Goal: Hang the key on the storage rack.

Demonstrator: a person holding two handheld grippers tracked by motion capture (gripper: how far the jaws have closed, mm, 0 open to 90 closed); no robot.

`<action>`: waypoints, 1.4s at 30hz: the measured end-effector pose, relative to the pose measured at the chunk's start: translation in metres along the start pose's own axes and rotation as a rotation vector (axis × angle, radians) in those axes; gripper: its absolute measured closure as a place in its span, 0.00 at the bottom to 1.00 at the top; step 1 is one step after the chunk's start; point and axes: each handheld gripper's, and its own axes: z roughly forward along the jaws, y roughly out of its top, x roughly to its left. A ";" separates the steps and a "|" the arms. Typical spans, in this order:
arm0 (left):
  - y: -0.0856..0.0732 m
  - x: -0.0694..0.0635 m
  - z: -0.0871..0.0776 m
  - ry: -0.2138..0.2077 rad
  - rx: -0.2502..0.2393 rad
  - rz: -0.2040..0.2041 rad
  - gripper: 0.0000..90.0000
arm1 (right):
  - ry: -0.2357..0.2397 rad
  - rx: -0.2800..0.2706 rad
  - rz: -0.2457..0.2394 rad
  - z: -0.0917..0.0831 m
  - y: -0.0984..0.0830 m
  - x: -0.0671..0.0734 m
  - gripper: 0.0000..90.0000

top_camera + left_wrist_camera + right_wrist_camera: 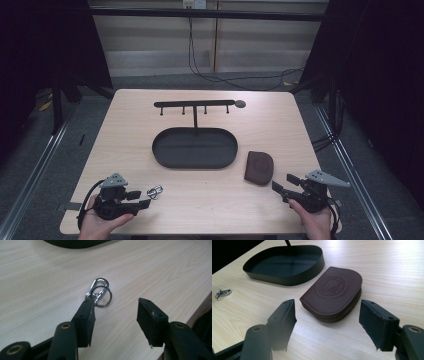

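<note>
A silver carabiner with a key ring (155, 191) (99, 291) lies flat on the wooden table (210, 200), just in front of my left gripper (141, 199) (116, 315). That gripper is open, and its left jaw tip sits right by the ring. A brown leather zip pouch (259, 167) (333, 293) lies to the right of the black oval tray (195, 148) (287, 277). My right gripper (284, 187) (327, 322) is open, low over the table, with the pouch just beyond its jaws. In the right gripper view the carabiner (222, 293) lies far to the left.
A black T-shaped hook rack (195, 105) rises from the back of the tray. The table's front edge (200, 307) runs close to the left gripper. Cables trail over the floor behind the table.
</note>
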 end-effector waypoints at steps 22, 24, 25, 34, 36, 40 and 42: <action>0.052 -0.007 0.014 0.028 0.222 0.058 0.57 | -0.001 0.039 0.008 0.004 0.000 0.000 0.29; 0.054 -0.008 0.018 0.037 0.238 0.057 0.57 | 0.003 0.044 0.007 0.004 0.000 0.000 0.29; 0.055 -0.008 0.022 0.040 0.257 0.057 0.57 | 0.002 0.046 0.006 0.005 0.000 0.000 0.28; 0.059 -0.004 0.037 0.065 0.325 0.046 0.58 | 0.001 0.057 0.006 0.006 0.000 0.000 0.28; 0.060 -0.003 0.040 0.062 0.340 0.050 0.61 | 0.003 0.058 0.008 0.006 0.000 0.000 0.28; 0.062 -0.001 0.045 0.060 0.360 0.045 0.64 | 0.004 0.060 0.008 0.006 0.000 0.000 0.28; 0.062 0.000 0.047 0.059 0.370 0.045 0.66 | 0.005 0.061 0.007 0.006 0.000 0.000 0.28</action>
